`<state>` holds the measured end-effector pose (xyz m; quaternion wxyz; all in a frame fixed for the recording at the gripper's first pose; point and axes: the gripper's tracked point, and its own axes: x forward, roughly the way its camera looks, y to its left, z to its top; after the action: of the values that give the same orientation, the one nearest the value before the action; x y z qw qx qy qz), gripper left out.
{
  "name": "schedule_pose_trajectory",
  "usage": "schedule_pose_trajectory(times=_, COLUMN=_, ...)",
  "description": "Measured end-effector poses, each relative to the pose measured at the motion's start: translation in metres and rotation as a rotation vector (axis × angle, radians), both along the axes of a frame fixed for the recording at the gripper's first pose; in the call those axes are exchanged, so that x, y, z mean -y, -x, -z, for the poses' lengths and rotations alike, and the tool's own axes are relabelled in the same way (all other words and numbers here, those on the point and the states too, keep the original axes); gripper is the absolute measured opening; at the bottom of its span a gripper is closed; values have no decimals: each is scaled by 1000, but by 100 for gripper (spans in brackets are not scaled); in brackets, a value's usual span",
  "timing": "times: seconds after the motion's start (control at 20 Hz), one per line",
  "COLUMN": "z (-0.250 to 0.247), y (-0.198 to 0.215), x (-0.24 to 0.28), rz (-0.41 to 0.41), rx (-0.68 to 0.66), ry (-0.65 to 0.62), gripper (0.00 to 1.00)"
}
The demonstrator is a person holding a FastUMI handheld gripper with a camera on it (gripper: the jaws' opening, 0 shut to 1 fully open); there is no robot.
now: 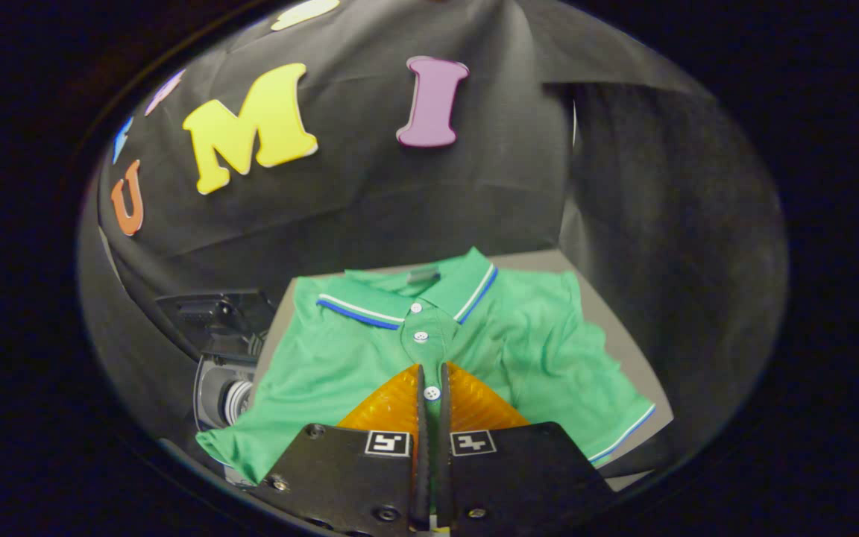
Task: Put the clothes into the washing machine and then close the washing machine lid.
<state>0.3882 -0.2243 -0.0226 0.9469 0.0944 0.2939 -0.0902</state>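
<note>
The shirt (429, 350) lies on the table (608, 313), the washing machine (224, 358) beside its left sleeve.

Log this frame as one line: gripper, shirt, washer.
gripper: fingers nearly closed over shirt placket | shirt: green polo, flat on table, buttoned | grip on cloth: cannot tell | washer: beside table, partly visible

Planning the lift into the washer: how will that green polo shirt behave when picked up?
The green polo shirt is probably floppy: thin knit, already wrinkled, so it should drape and trail. Likely light. The tool looks nearly shut around its button placket, so expect bunching there.
</note>
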Motion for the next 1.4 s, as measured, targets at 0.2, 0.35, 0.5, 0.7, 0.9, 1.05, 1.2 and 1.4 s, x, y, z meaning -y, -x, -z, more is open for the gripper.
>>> schedule_pose_trajectory(times=0.2, z=-67, y=-5, x=-30, rz=-49, rx=122, ry=-33, gripper=7)
schedule_pose_trajectory(times=0.35, z=-105, y=-3, x=-57, rz=-112, rx=176, ry=-27, gripper=7)
schedule_pose_trajectory(times=0.5, z=-126, y=-5, x=-82, rz=-169, rx=199, ry=-15, gripper=7)
schedule_pose_trajectory(times=0.7, z=-146, y=-6, x=-122, rz=-253, rx=225, ry=-12, gripper=7)
schedule_pose_trajectory(times=0.9, z=-162, y=-8, x=-169, rz=-351, rx=241, ry=9, gripper=7)
schedule_pose_trajectory(times=1.05, z=-158, y=-14, x=-209, rz=-422, rx=233, ry=12, gripper=7)
schedule_pose_trajectory(times=1.2, z=-146, y=-22, x=-251, rz=-487, rx=210, ry=3, gripper=7)
schedule_pose_trajectory(times=1.4, z=-130, y=-28, x=-305, rz=-563, rx=177, ry=-2, gripper=7)
